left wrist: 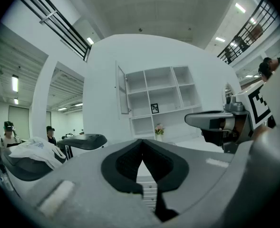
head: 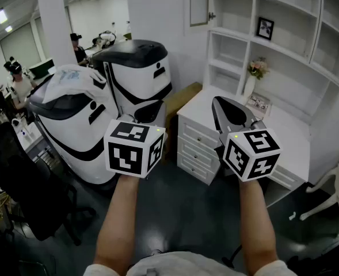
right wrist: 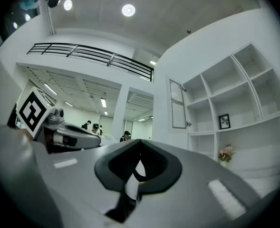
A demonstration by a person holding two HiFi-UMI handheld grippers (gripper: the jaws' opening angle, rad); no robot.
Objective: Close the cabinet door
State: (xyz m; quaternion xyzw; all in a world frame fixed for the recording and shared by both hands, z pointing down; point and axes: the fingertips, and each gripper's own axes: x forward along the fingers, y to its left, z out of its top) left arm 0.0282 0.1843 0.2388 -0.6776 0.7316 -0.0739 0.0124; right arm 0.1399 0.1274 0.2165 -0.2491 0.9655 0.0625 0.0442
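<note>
The cabinet door [head: 199,3] is a narrow white-framed panel that stands open at the upper left corner of the white shelf unit [head: 284,45]. It also shows as the door [left wrist: 122,89] in the left gripper view and the door [right wrist: 178,103] in the right gripper view. Both grippers are held out level, side by side, well short of the shelves. My left gripper [head: 148,110] [left wrist: 142,141] is shut with nothing in it. My right gripper [head: 224,103] [right wrist: 140,141] is likewise shut and empty, its tips meeting.
A white desk with drawers [head: 199,144] stands under the shelves, which hold a picture frame [head: 265,27] and a flower vase [head: 254,76]. Two big white-and-black machines [head: 136,73] stand at left. A black chair [head: 37,206] is at lower left. People stand far left.
</note>
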